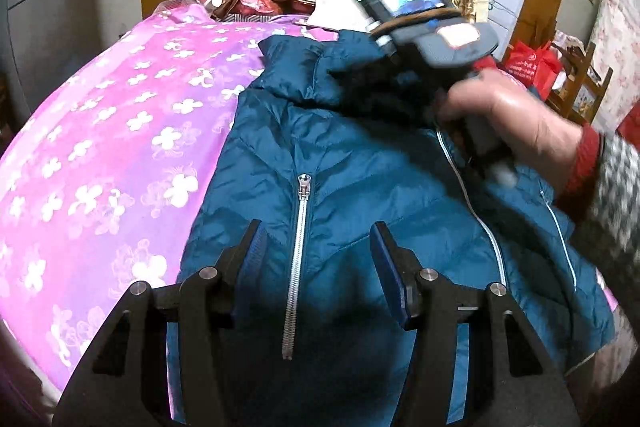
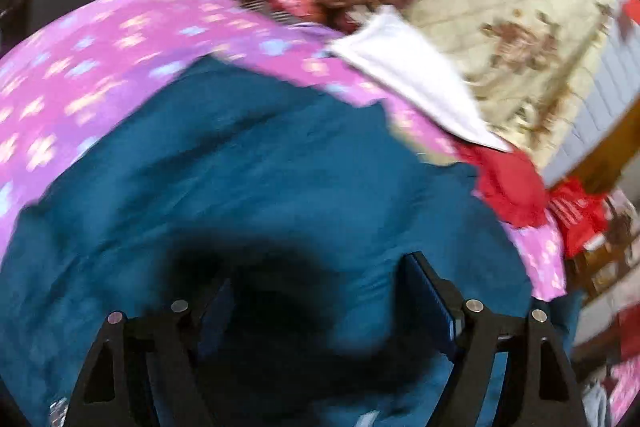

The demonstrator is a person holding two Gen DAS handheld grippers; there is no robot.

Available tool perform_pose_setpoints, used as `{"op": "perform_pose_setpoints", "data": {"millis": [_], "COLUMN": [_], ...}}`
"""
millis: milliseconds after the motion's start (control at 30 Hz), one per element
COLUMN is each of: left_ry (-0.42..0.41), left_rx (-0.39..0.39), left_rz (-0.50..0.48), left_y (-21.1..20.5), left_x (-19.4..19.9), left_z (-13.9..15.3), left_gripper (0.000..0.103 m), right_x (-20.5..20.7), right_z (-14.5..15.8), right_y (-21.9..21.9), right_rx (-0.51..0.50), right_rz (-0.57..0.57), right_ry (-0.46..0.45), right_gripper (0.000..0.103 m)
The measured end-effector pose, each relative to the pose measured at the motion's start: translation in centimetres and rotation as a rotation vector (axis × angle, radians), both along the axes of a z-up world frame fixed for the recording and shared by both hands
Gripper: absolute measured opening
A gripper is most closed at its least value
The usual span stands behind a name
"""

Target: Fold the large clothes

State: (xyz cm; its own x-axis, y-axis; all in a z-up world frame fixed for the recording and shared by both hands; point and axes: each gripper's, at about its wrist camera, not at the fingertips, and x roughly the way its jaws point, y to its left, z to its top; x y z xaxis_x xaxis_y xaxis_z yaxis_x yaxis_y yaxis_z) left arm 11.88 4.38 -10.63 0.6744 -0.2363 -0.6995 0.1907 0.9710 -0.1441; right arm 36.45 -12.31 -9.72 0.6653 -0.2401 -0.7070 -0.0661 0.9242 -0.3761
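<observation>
Left gripper [image 1: 316, 247] jaws apart above jacket [image 1: 340, 187], empty. Jacket spread flat on bed [image 1: 120, 115] for folding. Right gripper [image 2: 316, 291] wide apart, apparently empty; view blurred.

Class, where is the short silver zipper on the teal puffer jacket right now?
In the left wrist view, the short silver zipper runs down the teal puffer jacket, between the left gripper fingers, right of the pink floral bedspread.

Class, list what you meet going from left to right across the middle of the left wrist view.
Pink flowered bedspread → teal puffer jacket with its silver pocket zipper → the person's right hand on the right gripper's handle → red cuff and knitted sleeve.
</observation>
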Motion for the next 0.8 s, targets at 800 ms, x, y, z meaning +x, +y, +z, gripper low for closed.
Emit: {"op": "perform_pose_setpoints", "data": {"millis": [800], "left_ry": [0.210], "left_rx": [-0.129], "left_rz": [0.159], "left_y": [-0.1], "left_x": [22.0], "left_z": [0.4], "left_gripper": [0.056], "right_x": [-6.2], "right_z": [-0.9], "right_y": [-24.0], "right_rx": [0.543], "right_rz": [-0.291], "right_ry": [-0.008], "right_gripper": [0.061]}}
